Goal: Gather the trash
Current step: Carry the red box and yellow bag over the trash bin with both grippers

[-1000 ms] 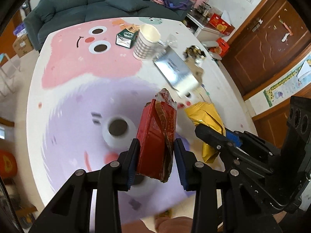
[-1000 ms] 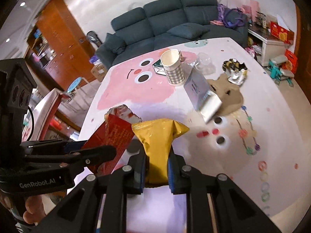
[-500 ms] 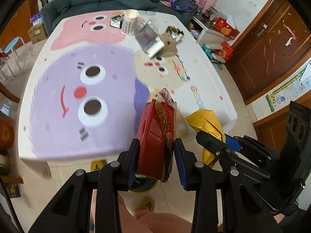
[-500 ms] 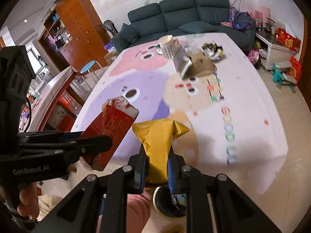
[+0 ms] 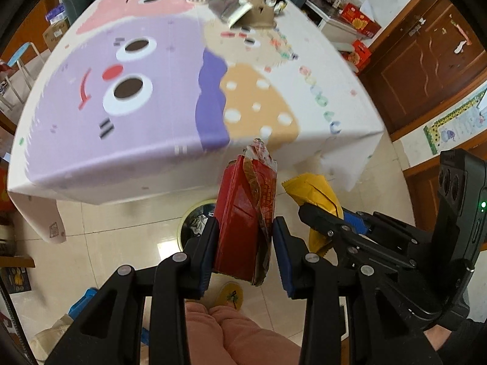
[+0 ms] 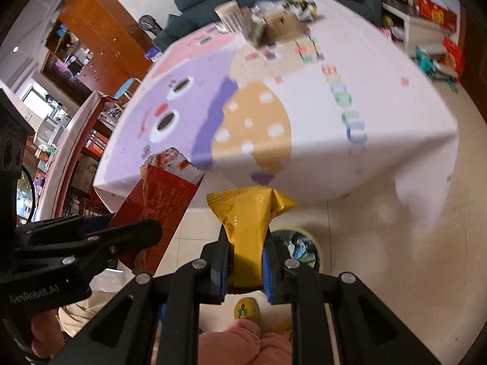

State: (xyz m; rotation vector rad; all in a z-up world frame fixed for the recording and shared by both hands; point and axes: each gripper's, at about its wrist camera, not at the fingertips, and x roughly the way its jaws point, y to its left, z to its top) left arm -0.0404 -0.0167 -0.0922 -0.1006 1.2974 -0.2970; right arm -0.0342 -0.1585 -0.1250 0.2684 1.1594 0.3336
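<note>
gripping a torn red carton (image 5: 243, 213) between narrowly parted jaws, your left gripper (image 5: 245, 252) hangs over the tiled floor, just above a round trash bin (image 5: 194, 222) beside the table (image 5: 182, 167). your right gripper (image 6: 243, 267) pinches a yellow snack wrapper (image 6: 248, 222) tight, close alongside, with the same bin (image 6: 301, 246) below it. more litter sits at the table's far end.

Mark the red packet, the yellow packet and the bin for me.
red packet (image 5: 243, 213), left wrist view, on its red front face.
yellow packet (image 6: 248, 213), right wrist view, on its front above the jaws.
bin (image 6: 299, 248), right wrist view, on the trash inside.
</note>
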